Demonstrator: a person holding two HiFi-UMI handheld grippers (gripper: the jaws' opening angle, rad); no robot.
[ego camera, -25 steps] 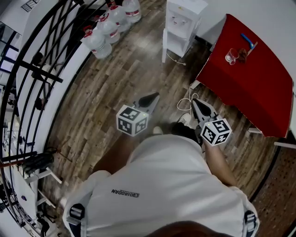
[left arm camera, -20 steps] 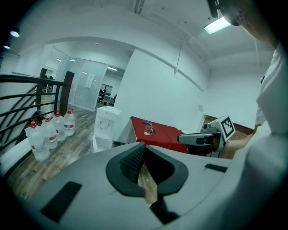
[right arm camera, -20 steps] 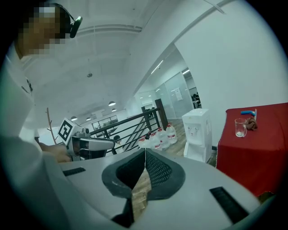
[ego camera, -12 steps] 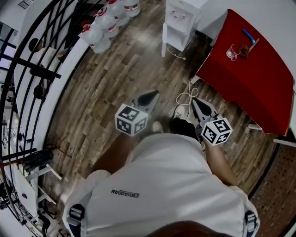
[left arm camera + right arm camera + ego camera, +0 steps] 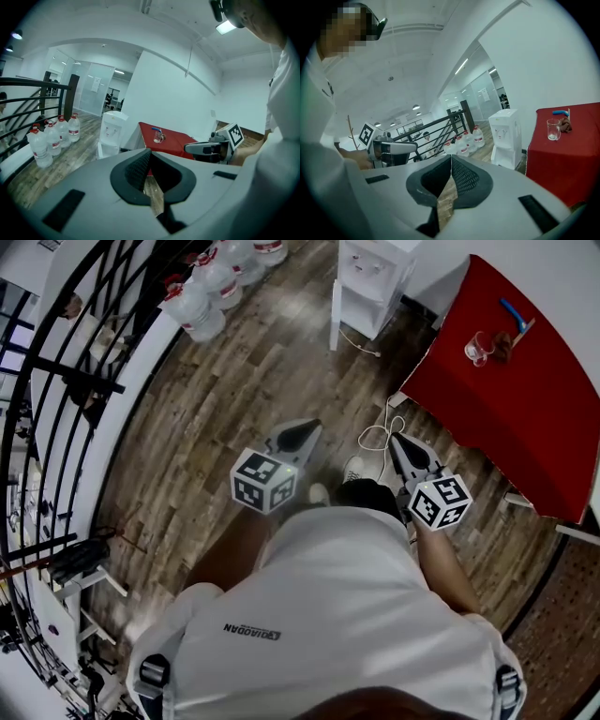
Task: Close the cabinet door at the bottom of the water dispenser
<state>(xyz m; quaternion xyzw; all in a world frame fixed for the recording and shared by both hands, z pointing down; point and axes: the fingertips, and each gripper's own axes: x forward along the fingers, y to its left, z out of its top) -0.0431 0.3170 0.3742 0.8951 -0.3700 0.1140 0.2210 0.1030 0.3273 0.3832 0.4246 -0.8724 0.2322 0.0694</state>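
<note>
The white water dispenser [image 5: 373, 273] stands by the far wall, a few steps ahead of me. Its bottom cabinet door [image 5: 335, 317] hangs open as a white panel at its left side. My left gripper [image 5: 302, 436] is held at waist height, pointing toward it, jaws shut and empty. My right gripper [image 5: 397, 443] is beside it, also shut on nothing. In the left gripper view the dispenser [image 5: 112, 133] shows beyond the closed left gripper [image 5: 150, 151]. The right gripper view has the dispenser [image 5: 506, 136] right of the closed right gripper [image 5: 451, 157]. Both grippers are far from the door.
A red-covered table [image 5: 506, 381] with a glass [image 5: 476, 348] and a blue object [image 5: 514, 313] stands right of the dispenser. Several water bottles [image 5: 202, 296] sit left by the black railing [image 5: 84, 381]. A white cable [image 5: 375, 437] lies coiled on the wooden floor.
The person has stepped a little toward the dispenser, and both grippers have drifted slightly forward with them. Both stay shut and empty.
</note>
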